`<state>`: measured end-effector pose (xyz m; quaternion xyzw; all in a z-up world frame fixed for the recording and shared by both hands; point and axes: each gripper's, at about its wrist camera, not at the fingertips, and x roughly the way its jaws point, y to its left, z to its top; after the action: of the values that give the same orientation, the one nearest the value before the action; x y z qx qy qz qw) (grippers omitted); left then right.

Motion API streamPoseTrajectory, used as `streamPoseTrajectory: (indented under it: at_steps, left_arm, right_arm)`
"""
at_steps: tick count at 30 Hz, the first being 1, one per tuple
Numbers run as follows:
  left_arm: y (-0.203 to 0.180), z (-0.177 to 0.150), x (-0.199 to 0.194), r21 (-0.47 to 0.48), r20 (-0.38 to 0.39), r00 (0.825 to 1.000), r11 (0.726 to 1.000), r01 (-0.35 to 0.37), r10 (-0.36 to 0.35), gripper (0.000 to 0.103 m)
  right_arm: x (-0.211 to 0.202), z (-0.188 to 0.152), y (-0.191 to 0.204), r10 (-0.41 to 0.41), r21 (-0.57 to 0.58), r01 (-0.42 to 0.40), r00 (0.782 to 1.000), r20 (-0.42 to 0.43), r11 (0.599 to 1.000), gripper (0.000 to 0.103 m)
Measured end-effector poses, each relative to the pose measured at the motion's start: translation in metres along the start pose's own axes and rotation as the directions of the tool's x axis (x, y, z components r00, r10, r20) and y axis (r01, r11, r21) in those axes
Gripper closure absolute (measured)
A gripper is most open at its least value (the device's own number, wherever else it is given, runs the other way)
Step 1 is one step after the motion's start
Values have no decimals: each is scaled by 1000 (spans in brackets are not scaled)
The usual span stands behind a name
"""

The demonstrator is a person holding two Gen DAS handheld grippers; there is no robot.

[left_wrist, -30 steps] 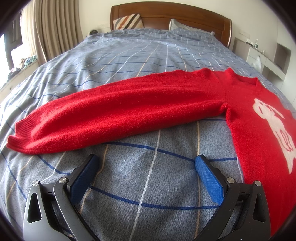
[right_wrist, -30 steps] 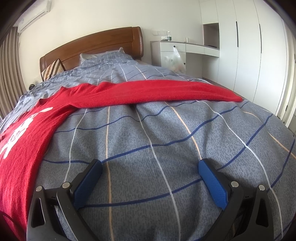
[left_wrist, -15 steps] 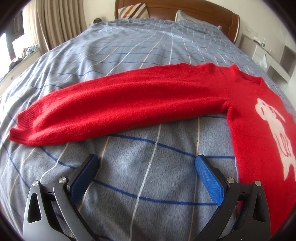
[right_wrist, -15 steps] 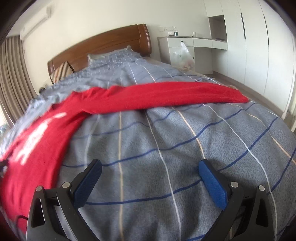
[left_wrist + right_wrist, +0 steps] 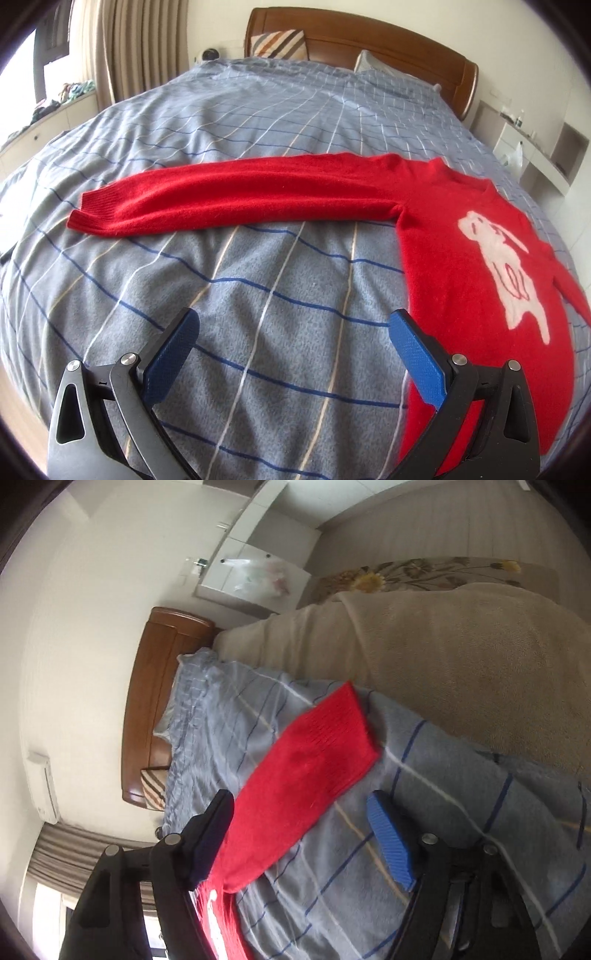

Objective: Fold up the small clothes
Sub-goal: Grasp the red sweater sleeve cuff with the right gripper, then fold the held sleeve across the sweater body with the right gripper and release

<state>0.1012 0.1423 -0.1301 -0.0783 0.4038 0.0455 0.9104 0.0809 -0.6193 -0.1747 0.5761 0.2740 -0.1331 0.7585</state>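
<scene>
A red sweater (image 5: 461,251) with a white animal print lies flat on the bed, face up. Its one sleeve (image 5: 229,192) stretches out to the left. My left gripper (image 5: 291,332) is open and empty, above the bedspread in front of that sleeve, beside the sweater's body. In the right wrist view the camera is rolled sideways; the other sleeve (image 5: 306,775) runs away from me with its ribbed cuff (image 5: 340,720) at the far end. My right gripper (image 5: 299,812) is open and straddles this sleeve without holding it.
The bed has a grey-blue checked bedspread (image 5: 258,110), a wooden headboard (image 5: 369,40) and a striped pillow (image 5: 280,42). Curtains (image 5: 129,44) hang at the left. A beige blanket (image 5: 461,657) lies beyond the cuff. White cabinets (image 5: 255,576) stand by the wall.
My right gripper has rolled sideways and moved over to the right sleeve, near its cuff. My left gripper has drawn back and risen a little; the sweater has not moved.
</scene>
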Motion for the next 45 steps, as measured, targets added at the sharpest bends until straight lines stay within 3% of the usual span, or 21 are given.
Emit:
streamPoseTrajectory:
  at_steps: [5,8,10,12,15,18,21,25,28,31,35,39,40,41,42,43,44,45]
  left_arm:
    - [15,-8,11,-41,-17,1000,999,-27,26,1]
    - [17,-16,17,-23,-15,999,999,-41,41,1]
    - [14,-21,19,12,-1,998,998,-55,55,1]
    - [12,-25,21,37,20,998,997,-68,67,1]
    - [15,-29,19,32,48,997,998,-54,53,1]
    - [18,-31,20,26,62,998,999,-27,25,0]
    - [17,-31,21,31,67,997,999,-28,26,0]
    - [16,-32,21,39,76,997,999,-35,32,0]
    - [15,-32,21,39,78,996,999,-34,31,0]
    - [14,-32,21,43,81,996,998,-36,32,0]
    - [14,-33,21,42,82,996,999,-35,32,0]
    - [13,-33,22,43,84,996,998,-37,33,0]
    - [12,-33,22,43,86,996,998,-38,34,0]
    - [12,-33,22,43,88,996,998,-39,35,0]
    - [11,-33,21,44,90,995,998,-39,35,0]
    - [11,-33,21,45,92,995,998,-40,36,0]
    - [10,-32,21,45,94,995,998,-41,37,0]
    - [10,-33,21,46,96,995,998,-42,37,0]
  right_arm:
    - [21,16,-14,-28,46,28,1000,0,999,54]
    - [31,24,-20,-3,62,3,1000,0,998,65]
    - [40,27,-22,10,59,-8,999,-32,998,84]
    - [43,30,-23,28,47,-25,998,-52,999,95]
    - [33,32,6,22,-86,-24,1000,-21,996,98]
    - [23,22,60,67,-227,-68,998,-13,972,98]
    - [24,-5,134,151,-363,-163,987,-61,917,98]
    - [43,-69,239,230,-519,-302,952,-200,800,98]
    - [71,-129,310,235,-588,-388,917,-322,710,98]
    - [105,-197,362,188,-652,-432,892,-412,622,98]
    - [154,-279,388,77,-726,-437,878,-473,531,98]
    - [200,-340,376,-31,-773,-426,867,-497,470,98]
    - [211,-351,370,-60,-776,-429,858,-510,463,95]
    - [224,-362,363,-91,-758,-446,833,-546,476,93]
    - [237,-370,355,-112,-715,-477,788,-606,511,73]
    - [245,-376,344,-116,-663,-504,742,-661,554,45]
    - [247,-379,334,-100,-615,-527,706,-701,587,37]
    - [245,-380,326,-78,-581,-549,683,-726,601,36]
